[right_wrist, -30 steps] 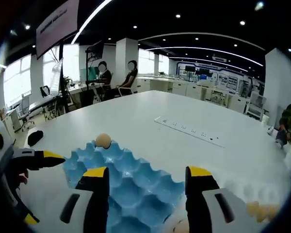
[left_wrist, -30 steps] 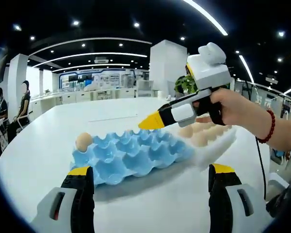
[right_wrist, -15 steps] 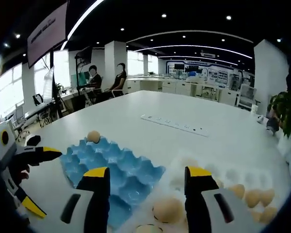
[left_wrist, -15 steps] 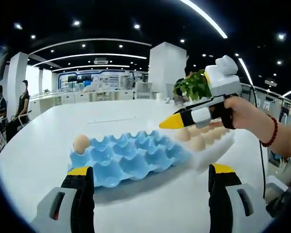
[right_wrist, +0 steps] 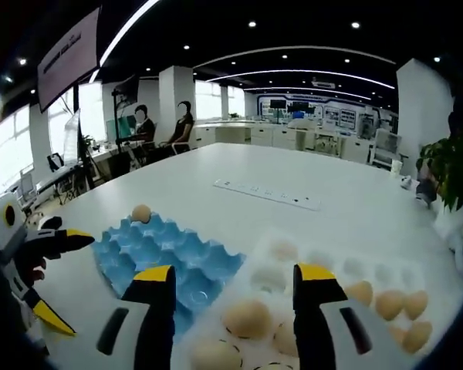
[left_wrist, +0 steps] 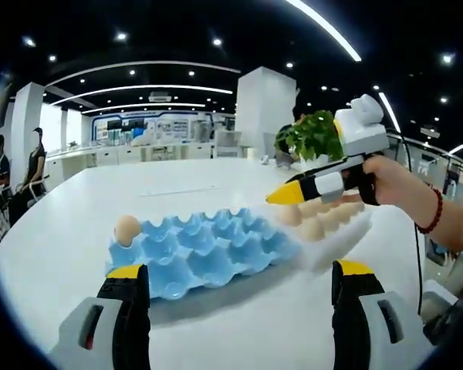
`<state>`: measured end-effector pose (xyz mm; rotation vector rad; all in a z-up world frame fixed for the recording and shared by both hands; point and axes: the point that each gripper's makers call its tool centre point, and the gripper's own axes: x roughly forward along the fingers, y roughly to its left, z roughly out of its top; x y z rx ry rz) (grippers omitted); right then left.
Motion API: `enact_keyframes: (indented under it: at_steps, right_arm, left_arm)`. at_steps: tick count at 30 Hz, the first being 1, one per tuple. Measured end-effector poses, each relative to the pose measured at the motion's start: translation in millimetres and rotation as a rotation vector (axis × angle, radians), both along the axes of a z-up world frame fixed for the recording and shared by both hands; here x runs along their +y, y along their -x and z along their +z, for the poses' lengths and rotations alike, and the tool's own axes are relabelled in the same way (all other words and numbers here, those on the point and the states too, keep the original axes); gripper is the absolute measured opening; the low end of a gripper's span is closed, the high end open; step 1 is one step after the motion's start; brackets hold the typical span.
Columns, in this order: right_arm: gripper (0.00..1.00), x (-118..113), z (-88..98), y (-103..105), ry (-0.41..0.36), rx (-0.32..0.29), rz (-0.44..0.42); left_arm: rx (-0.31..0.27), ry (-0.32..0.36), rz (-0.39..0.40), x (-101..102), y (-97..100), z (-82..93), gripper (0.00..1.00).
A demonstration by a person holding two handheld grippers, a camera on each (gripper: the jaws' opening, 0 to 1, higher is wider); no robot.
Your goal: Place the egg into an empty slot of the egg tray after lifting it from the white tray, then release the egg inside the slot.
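- Right gripper view: right gripper hangs over the near end of the white tray, jaws spread, nothing between them.
- Nearest egg sits in the white tray right in the gap between the jaws; likely the pick target, judging by the alignment.
- More eggs lie in the white tray's other pockets; several pockets look bare.
- Blue egg tray lies just beside the white tray, touching or nearly so, which keeps the transfer short.
- 1 egg in the far corner slot; the remaining slots look empty.
- Left gripper is at the left edge of this view, near the blue tray.
- Left gripper view: left gripper jaws stand wide apart and empty, held low in front of the egg tray, probably idle.
- Task stage: egg not yet grasped; next move calls for lowering and a gentle close.
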<state>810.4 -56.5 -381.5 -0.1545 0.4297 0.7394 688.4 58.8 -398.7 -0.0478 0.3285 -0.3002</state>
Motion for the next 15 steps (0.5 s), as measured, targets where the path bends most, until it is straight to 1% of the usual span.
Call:
enact_keyframes:
  at_steps: [10,15]
  right_arm:
    - [0.64,-29,-1.2,3,0.008,0.008,-0.018]
    - [0.64,-39,-2.9,7,0.007,0.015,-0.021]
  left_arm:
    - [0.003,0.005,-0.001,5,-5.0,-0.4,1.0]
    - [0.003,0.004,-0.003,6,-6.0,-0.2,1.0]
